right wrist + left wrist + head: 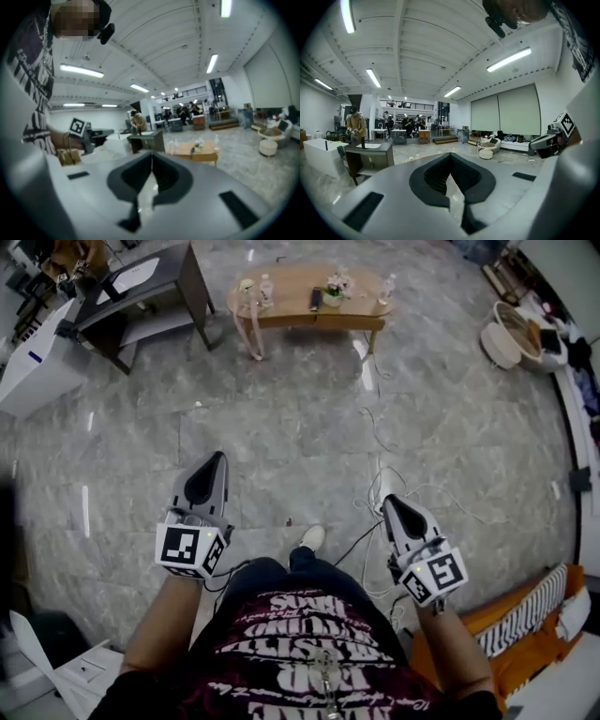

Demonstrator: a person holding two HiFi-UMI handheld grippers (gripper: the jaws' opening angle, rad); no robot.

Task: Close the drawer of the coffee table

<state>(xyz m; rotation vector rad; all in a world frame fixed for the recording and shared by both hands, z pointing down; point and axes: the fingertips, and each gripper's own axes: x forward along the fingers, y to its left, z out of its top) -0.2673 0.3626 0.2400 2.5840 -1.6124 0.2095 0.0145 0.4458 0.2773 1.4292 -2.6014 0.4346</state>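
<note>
Top centre of head view: coffee table (309, 307), well apart, drawer too small to make out. Lower centre: left gripper (217, 460) and right gripper (386, 501), jaws pressed together, empty. Best to approach squarely, push drawer front evenly.

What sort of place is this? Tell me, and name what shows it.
Probably a big open-plan studio or workspace: polished stone floor, wooden coffee table and dark desk standing apart, strip lights on a bare ceiling.

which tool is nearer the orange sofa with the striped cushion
Right. The right tool hangs close beside the orange sofa; the left tool is on the person's far side.
</note>
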